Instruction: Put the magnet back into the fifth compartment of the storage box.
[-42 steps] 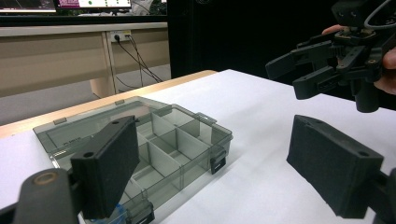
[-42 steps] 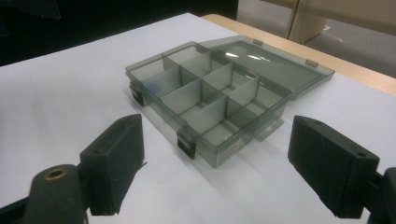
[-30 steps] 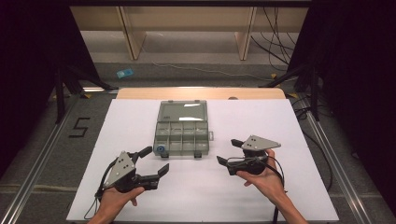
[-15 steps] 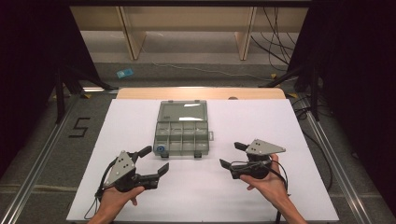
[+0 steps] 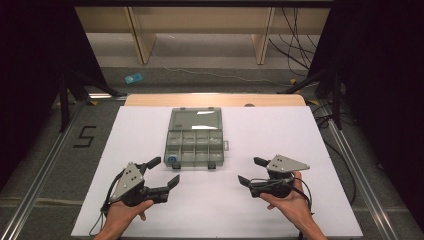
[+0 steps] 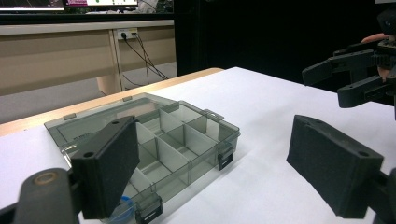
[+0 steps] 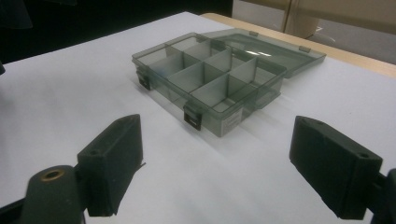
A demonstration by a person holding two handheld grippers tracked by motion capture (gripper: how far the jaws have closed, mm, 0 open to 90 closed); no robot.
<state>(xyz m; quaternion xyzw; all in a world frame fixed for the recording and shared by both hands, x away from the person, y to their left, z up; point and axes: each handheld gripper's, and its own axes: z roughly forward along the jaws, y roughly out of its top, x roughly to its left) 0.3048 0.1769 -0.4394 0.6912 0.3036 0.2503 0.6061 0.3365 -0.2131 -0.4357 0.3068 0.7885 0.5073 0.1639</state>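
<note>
A smoky clear compartment box (image 5: 195, 145) lies mid-table with its lid (image 5: 196, 119) folded flat behind it. Its front-left cell holds a small blue round item (image 5: 171, 160). The other cells look bare. My left gripper (image 5: 166, 171) is open near the box's front-left corner, nothing between its jaws. My right gripper (image 5: 248, 170) is open to the front right of the box, also holding nothing. In the left gripper view the box (image 6: 177, 135) and blue item (image 6: 122, 207) lie just beyond the open left gripper (image 6: 212, 154). In the right gripper view the box (image 7: 215, 77) lies ahead of the open right gripper (image 7: 219, 154).
A white sheet (image 5: 300, 135) covers the table, and a wooden edge (image 5: 215, 99) shows at the back. Dark frames stand left and right. The other gripper (image 6: 345, 79) appears at the far right of the left gripper view.
My right gripper has drifted a little to the right and toward the table's front edge. The left gripper and the box have stayed put.
</note>
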